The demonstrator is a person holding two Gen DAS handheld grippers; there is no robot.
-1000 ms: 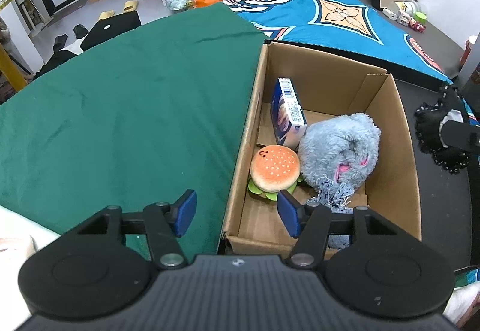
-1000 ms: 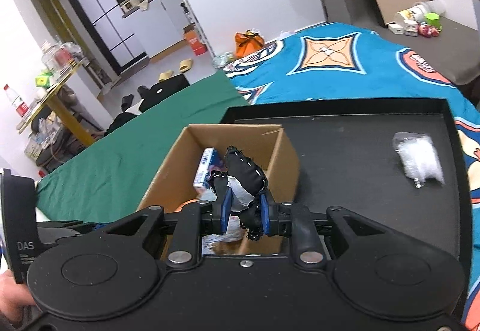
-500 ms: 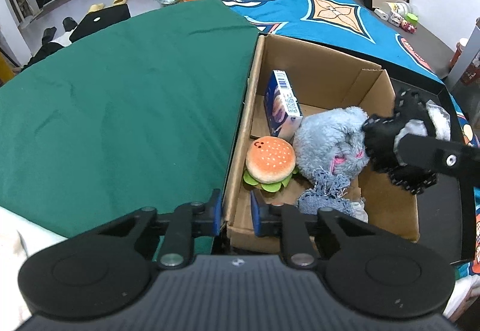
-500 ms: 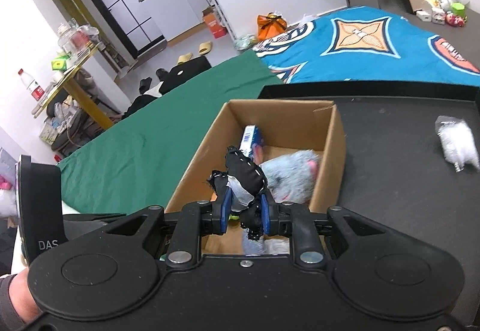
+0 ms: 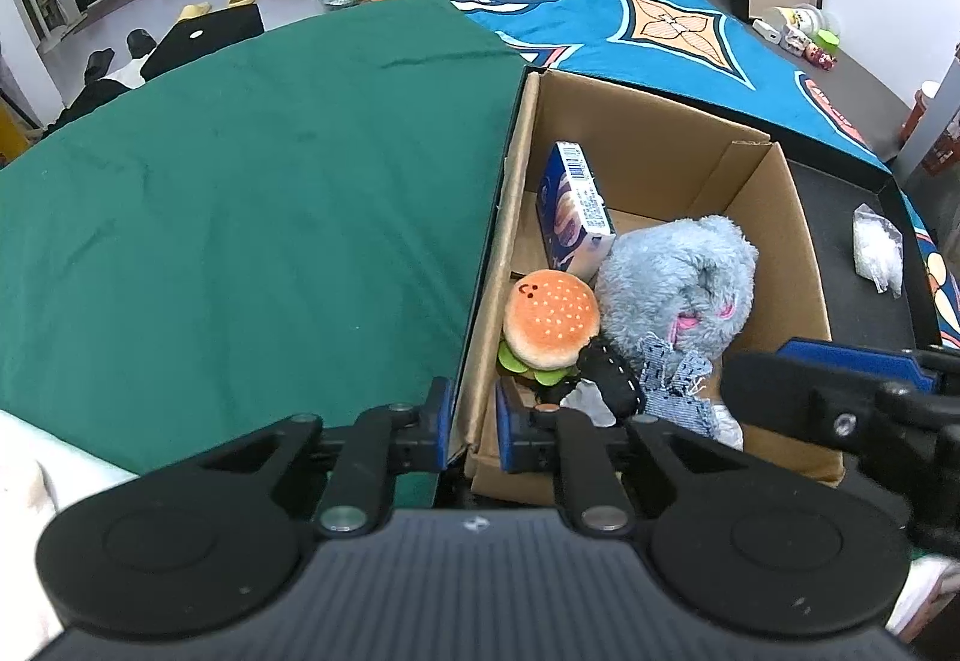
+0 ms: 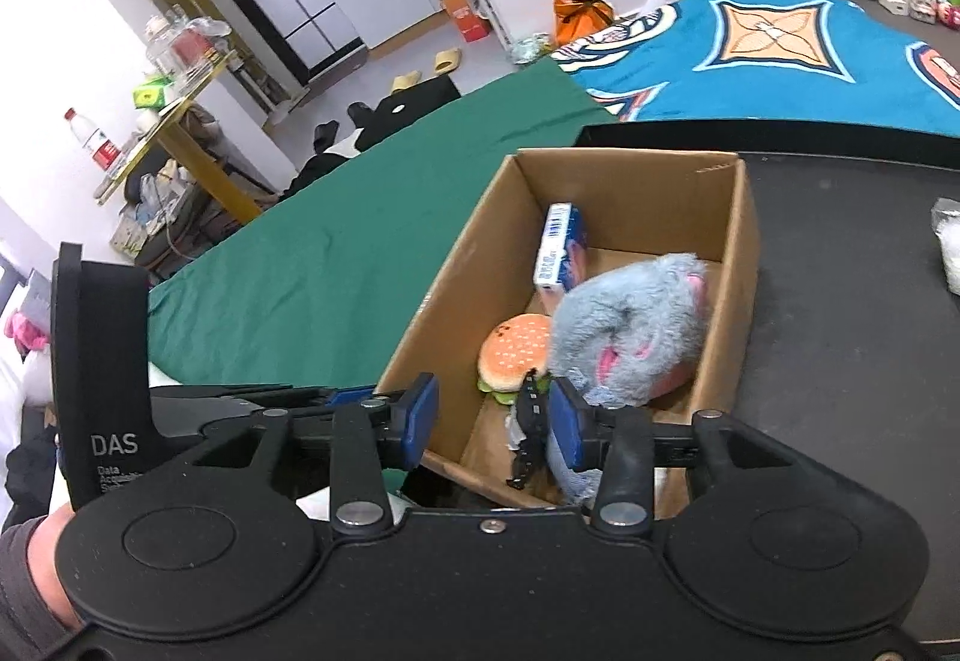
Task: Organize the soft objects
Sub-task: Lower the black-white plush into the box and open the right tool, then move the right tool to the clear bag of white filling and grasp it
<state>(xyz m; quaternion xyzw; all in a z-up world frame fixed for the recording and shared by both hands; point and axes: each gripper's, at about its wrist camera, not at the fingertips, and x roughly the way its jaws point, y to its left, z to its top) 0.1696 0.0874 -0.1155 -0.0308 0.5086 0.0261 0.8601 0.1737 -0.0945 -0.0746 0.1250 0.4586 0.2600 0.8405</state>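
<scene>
A cardboard box (image 5: 660, 133) holds a burger plush (image 5: 552, 322), a grey-blue fluffy plush (image 5: 678, 283), a blue carton (image 5: 573, 205) and a denim scrap (image 5: 678, 385). My left gripper (image 5: 473, 424) is closing, its pads pressing the box's near left corner wall between them. My right gripper (image 6: 492, 421) hovers over the box's near end with its jaws opening. A black stitched soft piece (image 6: 531, 421) sits loose between them beside the right pad. In the left wrist view that black piece (image 5: 612, 382) rests in the box against the burger.
The box stands at the left end of a black tray (image 6: 840, 301). A small white plastic bag (image 5: 877, 253) lies on the tray to the right. Green cloth (image 5: 270, 193) spreads to the left, blue patterned cloth (image 5: 672, 19) behind.
My left gripper closed onto the box's corner wall. The right gripper carried the black piece in over the box, then its jaws spread and the piece dropped inside.
</scene>
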